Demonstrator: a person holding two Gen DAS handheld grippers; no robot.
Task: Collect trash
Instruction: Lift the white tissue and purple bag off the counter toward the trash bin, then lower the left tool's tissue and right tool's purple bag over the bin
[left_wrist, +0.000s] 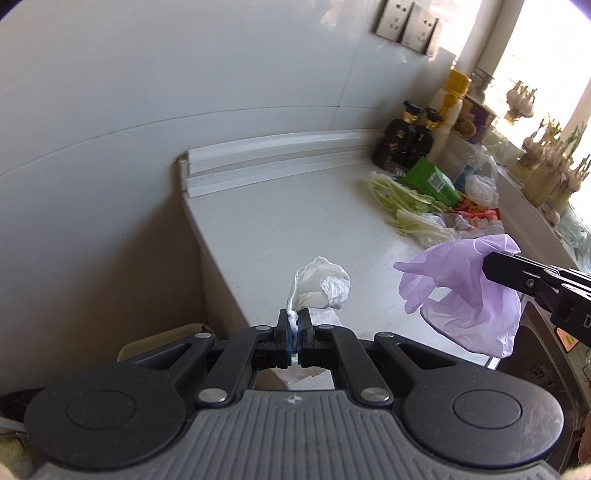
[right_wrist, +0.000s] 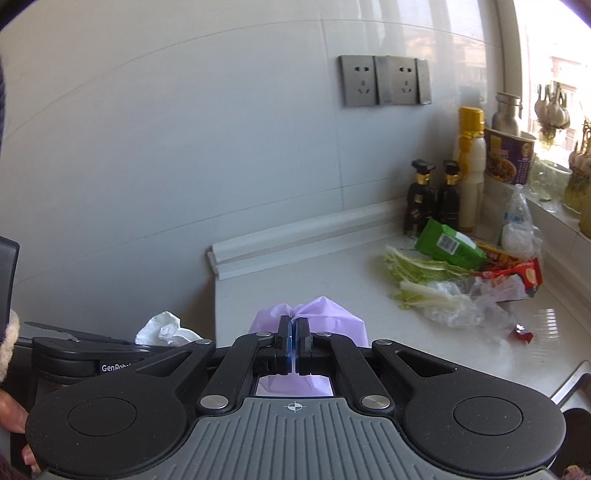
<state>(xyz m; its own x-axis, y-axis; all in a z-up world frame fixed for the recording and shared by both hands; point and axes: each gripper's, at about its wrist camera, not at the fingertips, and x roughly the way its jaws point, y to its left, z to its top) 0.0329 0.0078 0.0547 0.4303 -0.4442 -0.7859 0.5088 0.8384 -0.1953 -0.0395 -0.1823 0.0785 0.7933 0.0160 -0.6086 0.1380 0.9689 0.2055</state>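
Observation:
My left gripper (left_wrist: 294, 320) is shut on a crumpled white tissue (left_wrist: 321, 288), held above the left edge of the white counter (left_wrist: 303, 221). In the right wrist view the same white tissue (right_wrist: 164, 326) shows at lower left beside the left gripper's body. My right gripper (right_wrist: 294, 326) is shut on a purple disposable glove (right_wrist: 332, 314); in the left wrist view the purple glove (left_wrist: 469, 291) hangs from the right gripper's fingers (left_wrist: 506, 269) over the counter's front right. More trash lies at the far right: cabbage leaves (right_wrist: 413, 269), a green carton (right_wrist: 448, 245), clear plastic (right_wrist: 465, 302), a red wrapper (right_wrist: 524, 275).
Two dark bottles (right_wrist: 434, 201), a yellow-capped bottle (right_wrist: 470, 166), a purple noodle cup (right_wrist: 508, 157) and a steel flask (right_wrist: 506, 112) stand at the back right by the window sill. Wall sockets (right_wrist: 384, 79) sit above. A sink edge (right_wrist: 572, 380) is at lower right. A small red scrap (right_wrist: 522, 334) lies nearby.

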